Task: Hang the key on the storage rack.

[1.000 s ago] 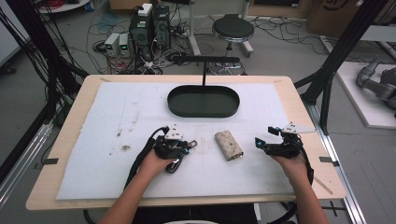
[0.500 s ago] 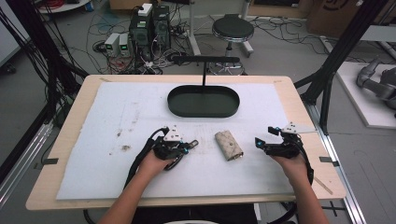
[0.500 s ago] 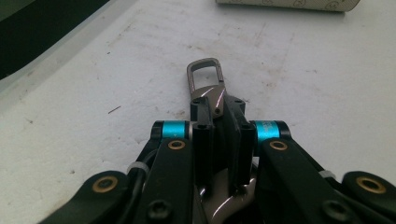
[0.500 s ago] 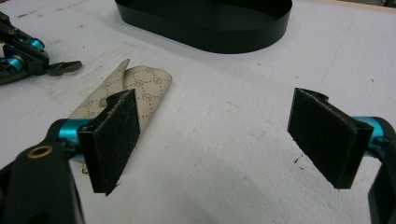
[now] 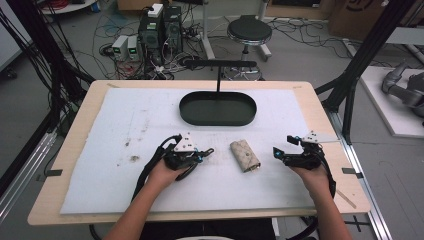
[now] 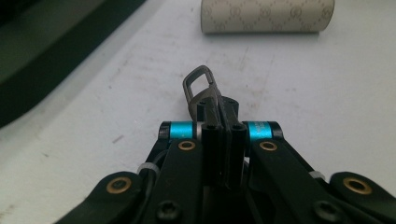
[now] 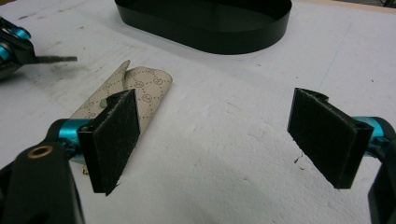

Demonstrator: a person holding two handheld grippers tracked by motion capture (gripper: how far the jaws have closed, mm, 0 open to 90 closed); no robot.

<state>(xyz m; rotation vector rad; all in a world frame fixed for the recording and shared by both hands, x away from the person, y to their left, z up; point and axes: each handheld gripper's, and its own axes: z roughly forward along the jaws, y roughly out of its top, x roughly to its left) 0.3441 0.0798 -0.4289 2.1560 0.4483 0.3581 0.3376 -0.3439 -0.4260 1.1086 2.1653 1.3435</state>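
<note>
pouch: the patterned pouch [image 5: 245, 155] lies flat just in front of the black tray [image 5: 218, 108], long axis toward the person.
left gripper [image 5: 206, 151]: left of pouch, nearer, clamped on a metal clip [image 6: 201, 89].
right gripper [image 5: 286, 146]: right of pouch, jaws wide apart.

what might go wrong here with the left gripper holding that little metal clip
The left gripper pinches the metal clip by one end alone, so it could twist or slip out. The right gripper stands open beside the patterned pouch; closing from there may push the pouch rather than catch it. The black tray lies close behind, so a slide could strike its wall.
</note>
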